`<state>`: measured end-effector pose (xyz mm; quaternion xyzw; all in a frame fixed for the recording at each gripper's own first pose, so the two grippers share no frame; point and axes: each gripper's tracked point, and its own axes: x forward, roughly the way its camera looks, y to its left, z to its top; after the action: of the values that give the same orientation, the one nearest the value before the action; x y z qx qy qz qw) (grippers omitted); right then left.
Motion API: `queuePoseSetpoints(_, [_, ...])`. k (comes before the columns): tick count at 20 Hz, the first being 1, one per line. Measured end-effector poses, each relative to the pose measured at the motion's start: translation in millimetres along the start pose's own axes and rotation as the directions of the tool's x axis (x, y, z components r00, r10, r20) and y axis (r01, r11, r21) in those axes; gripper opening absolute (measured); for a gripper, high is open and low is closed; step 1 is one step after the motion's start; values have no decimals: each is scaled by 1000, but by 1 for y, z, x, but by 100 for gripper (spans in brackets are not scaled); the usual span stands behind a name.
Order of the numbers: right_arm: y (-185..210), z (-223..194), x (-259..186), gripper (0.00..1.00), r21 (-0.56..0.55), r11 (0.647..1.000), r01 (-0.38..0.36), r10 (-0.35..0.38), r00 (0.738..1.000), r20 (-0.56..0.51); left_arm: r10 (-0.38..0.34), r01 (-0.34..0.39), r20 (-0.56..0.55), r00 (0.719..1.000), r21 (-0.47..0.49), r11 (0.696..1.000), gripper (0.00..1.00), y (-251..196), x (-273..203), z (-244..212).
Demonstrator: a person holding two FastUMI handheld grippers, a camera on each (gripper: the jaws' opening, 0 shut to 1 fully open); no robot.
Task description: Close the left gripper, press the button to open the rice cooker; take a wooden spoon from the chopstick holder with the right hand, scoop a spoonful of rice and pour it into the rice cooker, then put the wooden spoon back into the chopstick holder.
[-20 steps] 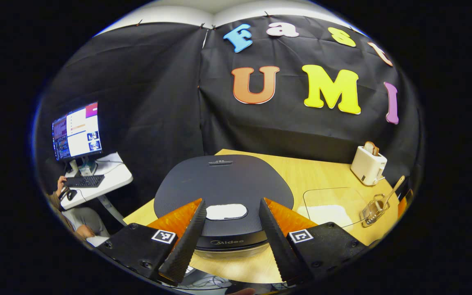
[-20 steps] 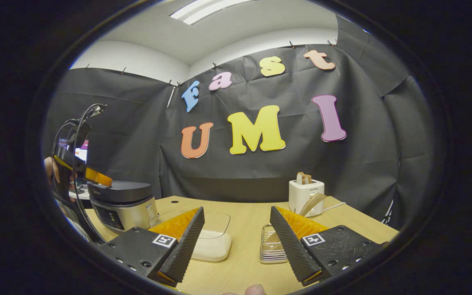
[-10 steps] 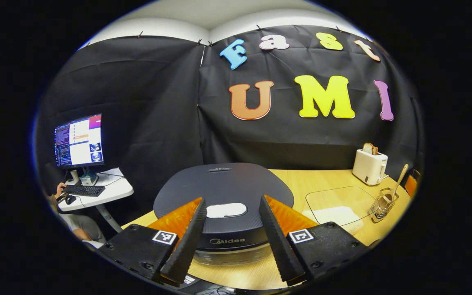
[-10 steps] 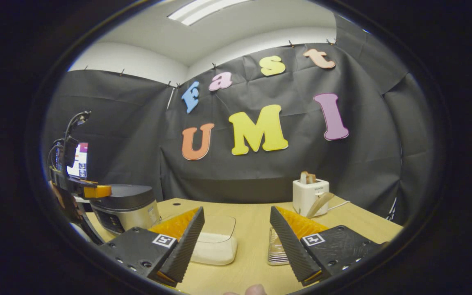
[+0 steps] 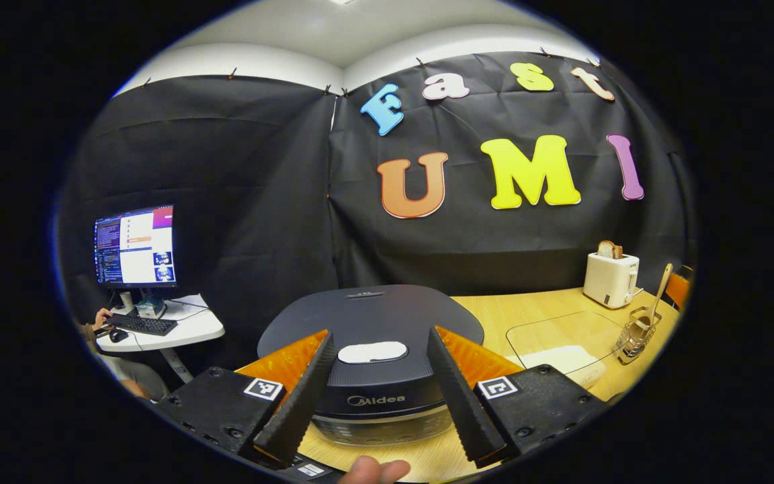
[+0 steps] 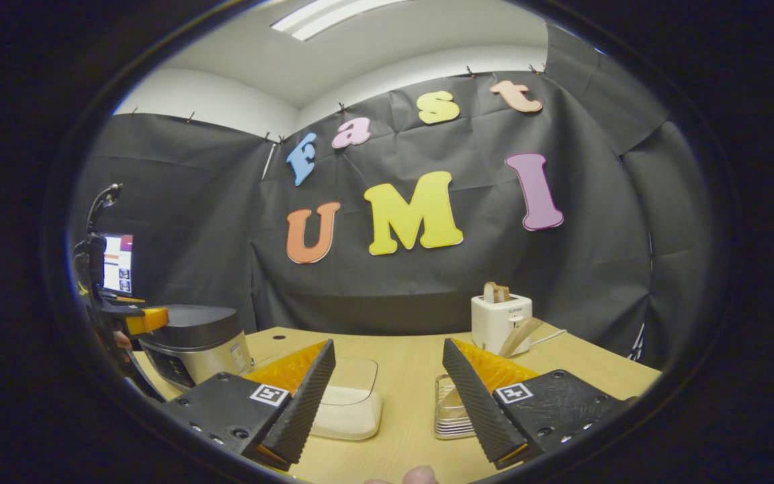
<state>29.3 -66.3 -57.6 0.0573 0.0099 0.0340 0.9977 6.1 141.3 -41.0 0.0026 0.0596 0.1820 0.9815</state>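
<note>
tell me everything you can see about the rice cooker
The rice cooker is a squat, rounded appliance with a dark matte lid, closed, a pale oval button near its front edge, and a silvery body with a dark panel in the right gripper view. It stands upright at the wooden table's left end. The left tool hovers open before it, not touching.

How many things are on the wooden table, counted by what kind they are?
Rice cooker: 1
Toaster: 1
Clear box of rice: 1
Chopstick holder: 1
Wooden spoon: 1
Total: 5
</note>
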Motion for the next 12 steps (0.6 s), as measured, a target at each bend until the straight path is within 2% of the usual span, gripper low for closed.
queuePoseSetpoints(2, [-1,5,0,95,0,1000,15,-15,1000,14,-9,9,6,1000,-11,1000,99,-7,-2,5])
queuePoseSetpoints(5, [1,14,-3,95,-7,1000,22,-22,999,36,-42,42,63,997,-1,999,99,-26,-8,29])
queuePoseSetpoints(6, [0,17,-4,100,-9,1000,28,-27,999,42,-59,59,81,995,4,998,99,-35,-11,37])
queuePoseSetpoints(7, [-1,19,-6,95,-12,999,34,-33,998,47,-85,84,96,992,8,996,99,-48,-14,44])
queuePoseSetpoints(12, [-14,34,-20,95,-33,996,80,-77,994,72,-217,220,154,964,-5,975,98,-114,-35,66])
